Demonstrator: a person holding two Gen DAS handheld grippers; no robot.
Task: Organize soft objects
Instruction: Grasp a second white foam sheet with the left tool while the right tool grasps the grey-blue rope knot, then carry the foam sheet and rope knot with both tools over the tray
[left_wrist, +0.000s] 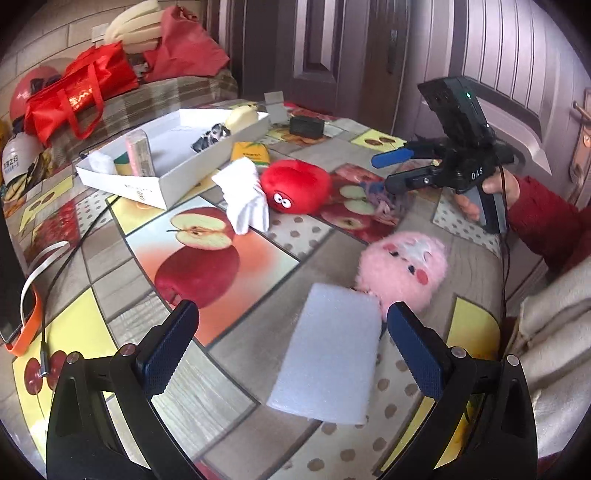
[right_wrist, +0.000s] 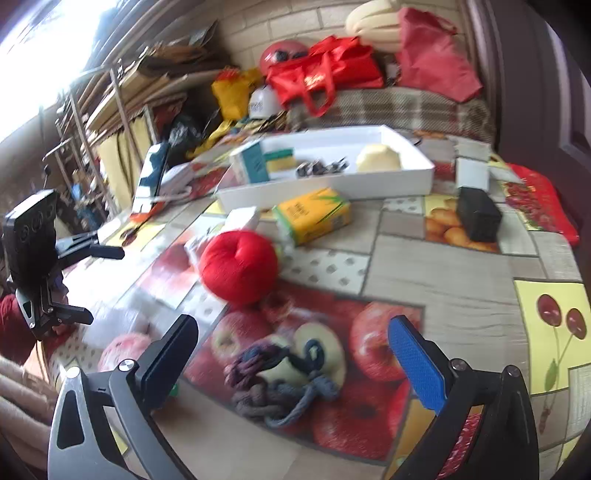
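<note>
My left gripper (left_wrist: 291, 332) is open over a white foam block (left_wrist: 328, 350) that lies flat between its fingers. A pink plush (left_wrist: 402, 269) sits just behind the block. A red plush apple (left_wrist: 295, 186) and a white sock (left_wrist: 245, 197) lie mid-table. My right gripper (right_wrist: 293, 350) is open above a knotted grey-purple rope (right_wrist: 277, 380); the red plush apple (right_wrist: 239, 266) is beyond it. The right gripper (left_wrist: 384, 171) also shows in the left wrist view, over the rope (left_wrist: 375, 190). A white box (left_wrist: 173, 177) holds several small items.
A yellow packet (right_wrist: 314, 214) and a black box (right_wrist: 478, 214) lie near the white box (right_wrist: 332, 184). Red bags (left_wrist: 79, 88) sit on a checked bench behind the table. An orange-white strap (left_wrist: 31, 317) and a cable lie at the left table edge.
</note>
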